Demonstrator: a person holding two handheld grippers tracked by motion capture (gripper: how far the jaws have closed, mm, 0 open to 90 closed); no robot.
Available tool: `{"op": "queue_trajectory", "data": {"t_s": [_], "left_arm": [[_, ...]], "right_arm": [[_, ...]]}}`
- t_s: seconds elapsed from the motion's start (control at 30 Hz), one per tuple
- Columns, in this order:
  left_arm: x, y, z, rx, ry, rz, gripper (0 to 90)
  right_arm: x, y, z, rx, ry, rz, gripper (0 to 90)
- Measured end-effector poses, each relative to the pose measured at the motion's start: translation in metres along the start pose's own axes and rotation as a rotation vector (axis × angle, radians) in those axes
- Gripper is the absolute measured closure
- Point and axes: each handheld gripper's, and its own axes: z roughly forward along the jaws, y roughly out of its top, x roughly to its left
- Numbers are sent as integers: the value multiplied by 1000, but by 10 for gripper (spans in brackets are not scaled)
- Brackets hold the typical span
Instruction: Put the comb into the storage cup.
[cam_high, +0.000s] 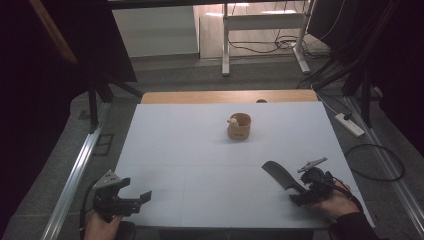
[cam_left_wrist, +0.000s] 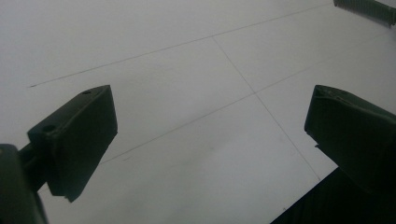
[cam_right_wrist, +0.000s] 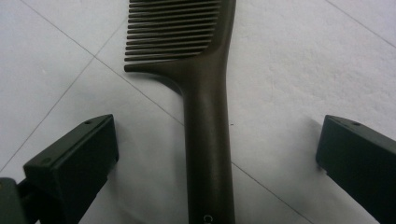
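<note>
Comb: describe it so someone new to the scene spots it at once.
On the white table, look at the near right corner, by the right claw. The comb lies flat between that claw's open jaws, handle toward the hand. It is dark, long and toothed, unlike the round tan cup farther back.

Left gripper and right gripper both rest low near the person, jaws spread wide apart.
</note>
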Motion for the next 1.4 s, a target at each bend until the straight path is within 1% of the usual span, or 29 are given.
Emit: {"op": "queue_trajectory", "data": {"t_s": [0.07, 0.2, 0.3, 0.4, 0.53, 0.6, 0.67, 0.7, 0.87, 1.1, 1.2, 1.4], "left_arm": [[0, 0, 0, 0, -1, 0, 33], [0, 0, 0, 0, 0, 1, 33], [0, 0, 0, 0, 1, 2, 33], [0, 0, 0, 1, 0, 2, 34], [0, 0, 0, 1, -1, 2, 34], [0, 0, 0, 2, 0, 4, 35], [0, 0, 0, 2, -1, 5, 35], [0, 0, 0, 2, -1, 5, 35], [0, 0, 0, 3, -2, 5, 35], [-1, 1, 1, 5, -3, 7, 35], [-1, 1, 1, 5, -2, 9, 34], [-1, 1, 1, 4, -3, 10, 33]], "right_arm": [[1, 0, -1, 0, 3, 2, 27], [3, 1, -5, -1, 16, -15, 145], [1, 2, -9, -8, 25, -23, 307], [-1, 2, -11, -15, 26, -34, 409], [0, 3, -13, -18, 37, -57, 561], [0, 3, -14, -22, 42, -62, 650], [-1, 3, -14, -23, 45, -60, 712], [-2, 3, -14, -23, 51, -55, 717], [0, 4, -14, -21, 43, -64, 723], [-3, 3, -15, -25, 61, -52, 725], [-4, 2, -17, -50, 90, -42, 725], [-5, 2, -21, -90, 103, -37, 725]]}}
